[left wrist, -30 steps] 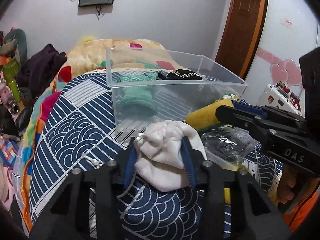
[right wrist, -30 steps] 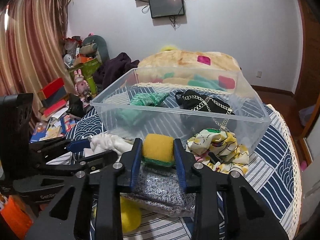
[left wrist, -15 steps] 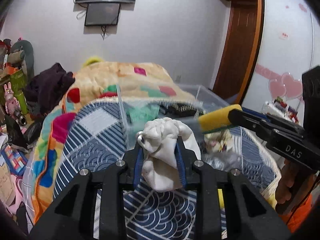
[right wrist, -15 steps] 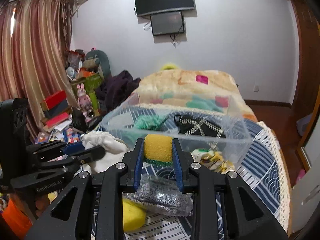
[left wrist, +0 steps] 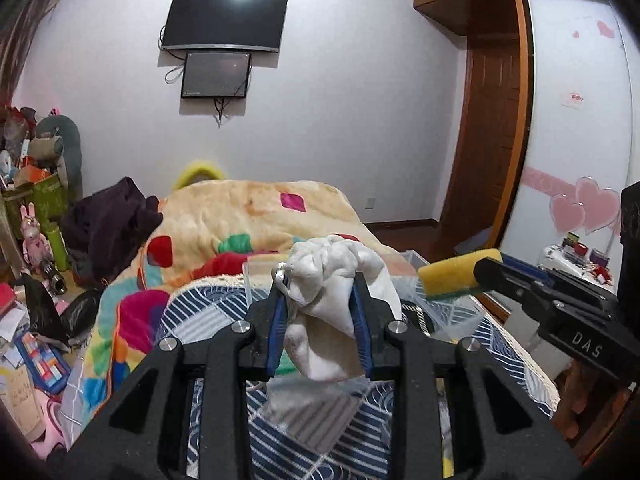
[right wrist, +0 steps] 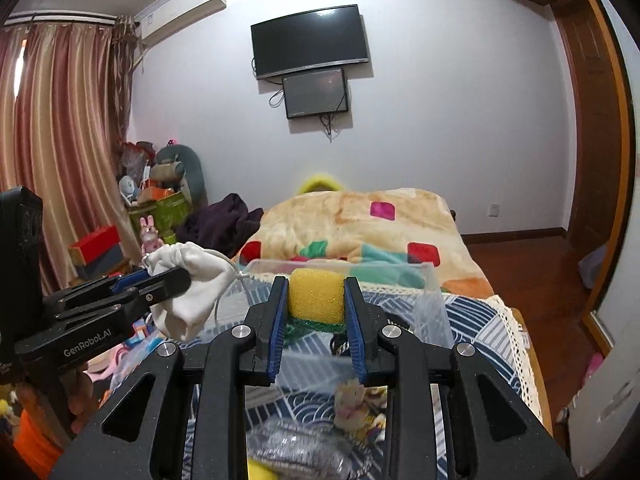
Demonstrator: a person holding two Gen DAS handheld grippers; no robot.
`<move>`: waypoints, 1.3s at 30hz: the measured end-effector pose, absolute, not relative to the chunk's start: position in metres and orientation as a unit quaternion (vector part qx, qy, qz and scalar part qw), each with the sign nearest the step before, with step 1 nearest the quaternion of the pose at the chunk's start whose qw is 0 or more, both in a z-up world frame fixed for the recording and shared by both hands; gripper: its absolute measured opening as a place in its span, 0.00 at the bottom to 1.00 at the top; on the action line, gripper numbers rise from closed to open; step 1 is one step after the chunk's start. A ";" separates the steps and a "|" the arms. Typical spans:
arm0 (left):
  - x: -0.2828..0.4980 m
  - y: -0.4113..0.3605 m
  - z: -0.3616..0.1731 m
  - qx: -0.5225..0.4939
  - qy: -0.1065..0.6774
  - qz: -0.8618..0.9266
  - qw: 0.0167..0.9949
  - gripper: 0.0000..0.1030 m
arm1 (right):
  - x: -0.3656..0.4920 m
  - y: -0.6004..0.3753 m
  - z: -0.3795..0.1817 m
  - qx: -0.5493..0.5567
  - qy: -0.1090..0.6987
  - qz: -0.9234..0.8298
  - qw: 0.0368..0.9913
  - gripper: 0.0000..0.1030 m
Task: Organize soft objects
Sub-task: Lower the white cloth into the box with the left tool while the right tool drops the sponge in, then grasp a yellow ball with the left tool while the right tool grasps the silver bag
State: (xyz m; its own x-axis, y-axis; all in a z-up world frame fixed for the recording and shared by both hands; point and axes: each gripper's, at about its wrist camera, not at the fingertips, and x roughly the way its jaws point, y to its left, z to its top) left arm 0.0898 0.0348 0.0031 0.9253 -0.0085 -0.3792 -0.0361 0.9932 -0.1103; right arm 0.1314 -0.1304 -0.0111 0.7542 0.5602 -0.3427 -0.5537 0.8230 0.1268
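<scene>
The left gripper is pinching a white pouch between its closed-in jaws, the pouch bulging above and sagging below them. The right gripper is squeezing a yellow sponge near its fingertips. Just beyond and below both grippers a clear bin is sitting on the bed. The pouch is hanging to the left of the sponge.

A yellow sponge with a green underside is clamped between the blue pads of the right tool. Just beyond and below it a clear plastic bin is seen on the patterned bed. To the tool's left, a white drawstring pouch is gripped by the left tool.
</scene>
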 end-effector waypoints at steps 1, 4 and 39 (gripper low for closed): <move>0.093 0.034 0.003 -0.055 0.193 0.010 0.980 0.29 | 0.136 -0.128 -0.012 0.009 0.188 0.296 0.936 0.24; 0.109 0.031 -0.004 -0.042 0.203 0.021 0.978 0.29 | 0.143 -0.121 -0.018 0.008 0.201 0.292 0.935 0.24; 0.119 0.022 -0.032 -0.043 0.260 0.007 0.965 0.73 | 0.160 -0.128 -0.046 -0.021 0.271 0.275 0.922 0.49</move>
State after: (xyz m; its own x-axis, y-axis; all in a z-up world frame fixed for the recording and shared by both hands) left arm 0.1187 0.0220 -0.0321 0.8648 -0.0080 -0.5021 -0.0363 0.9963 -0.0783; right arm 0.1596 -0.1284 -0.0457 0.7022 0.4960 -0.5108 -0.5186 0.8479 0.1104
